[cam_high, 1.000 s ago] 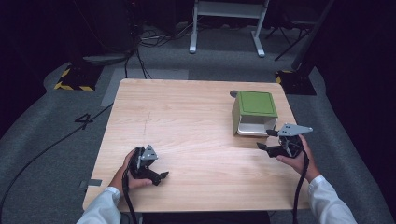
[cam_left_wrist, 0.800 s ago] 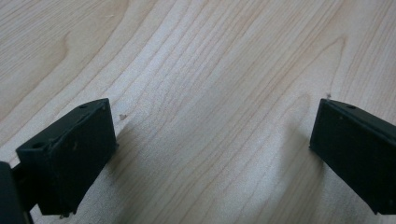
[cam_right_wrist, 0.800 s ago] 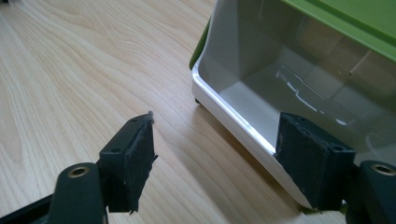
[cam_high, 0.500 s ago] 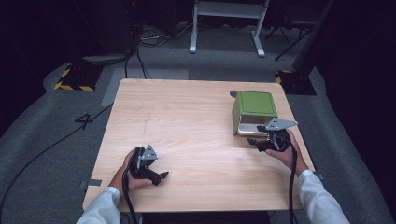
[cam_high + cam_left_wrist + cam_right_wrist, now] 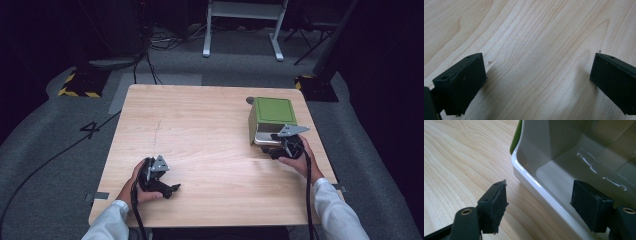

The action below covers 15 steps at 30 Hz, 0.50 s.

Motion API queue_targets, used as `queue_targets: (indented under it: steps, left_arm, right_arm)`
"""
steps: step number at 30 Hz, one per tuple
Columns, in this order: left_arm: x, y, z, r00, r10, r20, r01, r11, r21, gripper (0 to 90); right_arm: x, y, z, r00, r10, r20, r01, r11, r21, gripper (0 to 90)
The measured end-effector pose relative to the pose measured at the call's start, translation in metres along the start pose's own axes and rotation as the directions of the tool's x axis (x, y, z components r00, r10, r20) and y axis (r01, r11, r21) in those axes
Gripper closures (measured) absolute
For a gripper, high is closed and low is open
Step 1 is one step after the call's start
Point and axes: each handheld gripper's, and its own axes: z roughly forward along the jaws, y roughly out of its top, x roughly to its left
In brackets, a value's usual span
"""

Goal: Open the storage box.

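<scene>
A green box [image 5: 272, 112] with a white inside [image 5: 564, 152] lies on its side at the right of the wooden table [image 5: 210, 125], its open mouth facing the person. My right gripper [image 5: 276, 145] is at that mouth, open. In the right gripper view its jaws [image 5: 541, 192] straddle the box's lower white rim [image 5: 531, 180], one jaw outside over the wood and the other inside the box. My left gripper [image 5: 170, 189] rests near the front left edge, held in a hand. It is open over bare wood [image 5: 537, 72] with nothing between its jaws.
A small dark round mark [image 5: 250, 100] sits on the table just behind the box. Grey floor surrounds the table, with a white stand [image 5: 242, 25] at the back, a cable [image 5: 60, 155] on the left and striped tape [image 5: 77, 92].
My right gripper has moved left and forward, from beside the box's right corner to its open mouth. The left gripper has stayed put.
</scene>
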Motion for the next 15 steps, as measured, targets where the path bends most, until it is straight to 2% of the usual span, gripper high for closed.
queue_targets:
  steps: [4,6,9,15]
  left_arm:
    - [-0.0003,-0.0002,0.0000,1.0000,-0.004,0.000,0.004,1.0000,-0.001,0.5]
    - [-0.0004,-0.0002,-0.0001,1.0000,-0.004,0.001,0.004,1.0000,-0.001,0.5]
    - [-0.0006,-0.0005,-0.0004,1.0000,-0.006,-0.001,0.006,1.0000,0.001,0.5]
    - [-0.0006,-0.0005,-0.0004,1.0000,-0.006,-0.001,0.006,1.0000,0.001,0.5]
  right_arm:
    - [-0.0005,-0.0019,0.0049,0.9999,0.000,-0.010,0.000,1.000,0.022,31.1]
    - [-0.0015,-0.0025,0.0045,0.9999,0.009,-0.011,-0.009,1.000,0.015,33.1]
    - [-0.0031,-0.0035,0.0026,0.9996,0.021,-0.020,-0.021,1.000,0.005,37.9]
    - [-0.0057,-0.0056,-0.0010,0.9996,0.013,-0.023,-0.013,1.000,-0.001,49.8]
